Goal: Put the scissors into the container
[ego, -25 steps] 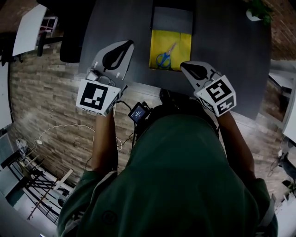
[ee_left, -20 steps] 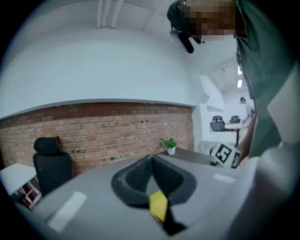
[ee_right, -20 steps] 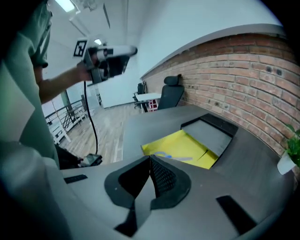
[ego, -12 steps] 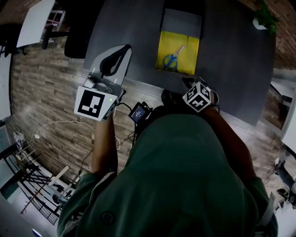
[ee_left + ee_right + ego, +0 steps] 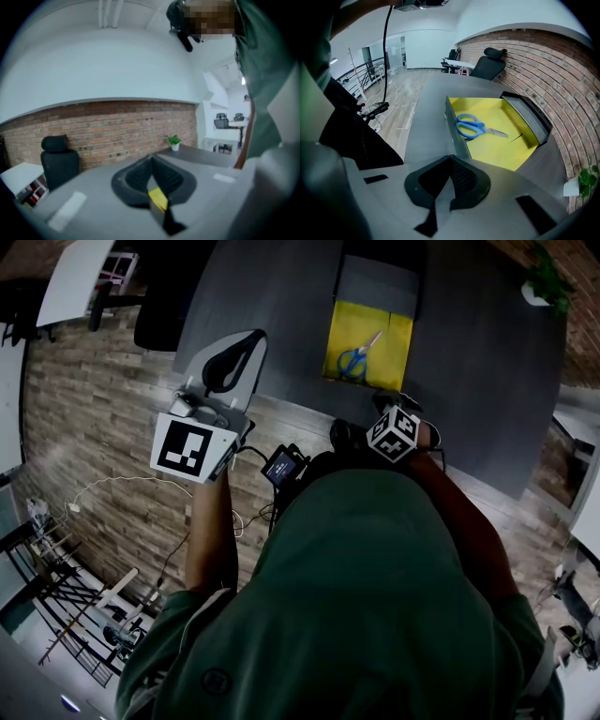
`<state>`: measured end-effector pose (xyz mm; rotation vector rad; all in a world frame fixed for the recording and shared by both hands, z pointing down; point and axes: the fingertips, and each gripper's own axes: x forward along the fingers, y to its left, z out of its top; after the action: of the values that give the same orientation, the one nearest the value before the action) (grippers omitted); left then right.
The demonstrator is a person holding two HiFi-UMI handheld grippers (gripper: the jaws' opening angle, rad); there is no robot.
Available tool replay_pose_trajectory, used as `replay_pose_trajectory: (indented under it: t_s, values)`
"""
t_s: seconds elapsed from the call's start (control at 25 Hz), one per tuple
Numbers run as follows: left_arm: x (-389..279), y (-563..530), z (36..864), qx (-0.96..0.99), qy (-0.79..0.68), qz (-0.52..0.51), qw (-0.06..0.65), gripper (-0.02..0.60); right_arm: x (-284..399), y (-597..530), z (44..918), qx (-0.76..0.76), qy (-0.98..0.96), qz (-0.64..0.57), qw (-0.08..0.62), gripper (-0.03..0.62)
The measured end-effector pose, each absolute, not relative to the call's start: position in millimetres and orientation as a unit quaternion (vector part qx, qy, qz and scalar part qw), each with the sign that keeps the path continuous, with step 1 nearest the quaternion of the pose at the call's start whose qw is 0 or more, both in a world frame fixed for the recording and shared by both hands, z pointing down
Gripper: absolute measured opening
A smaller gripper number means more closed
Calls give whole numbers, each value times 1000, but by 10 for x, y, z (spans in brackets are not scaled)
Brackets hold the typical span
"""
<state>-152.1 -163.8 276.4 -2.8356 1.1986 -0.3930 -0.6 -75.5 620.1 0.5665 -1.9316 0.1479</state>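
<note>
The blue scissors (image 5: 359,360) lie in the yellow container (image 5: 394,334) at the top middle. Below it, the left gripper (image 5: 251,336) and right gripper (image 5: 451,157) have jaws pressed together, holding nothing.

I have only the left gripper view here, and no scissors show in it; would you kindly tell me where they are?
Observer: The blue-handled scissors already lie flat inside the yellow container on the table.
Operator: Thank you. Is the right gripper holding anything?
Observer: No, the right gripper is shut with nothing between its fingers, short of the container's near wall.
</note>
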Motion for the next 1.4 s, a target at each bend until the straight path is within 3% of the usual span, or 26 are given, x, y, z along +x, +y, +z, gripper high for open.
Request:
replay_pose_trajectory:
  t_s: [1.4]
  values:
    - [-1613,-1794,2953,-905,400,-144,0,3,27,-1572,6254,264,-811,33,521,5]
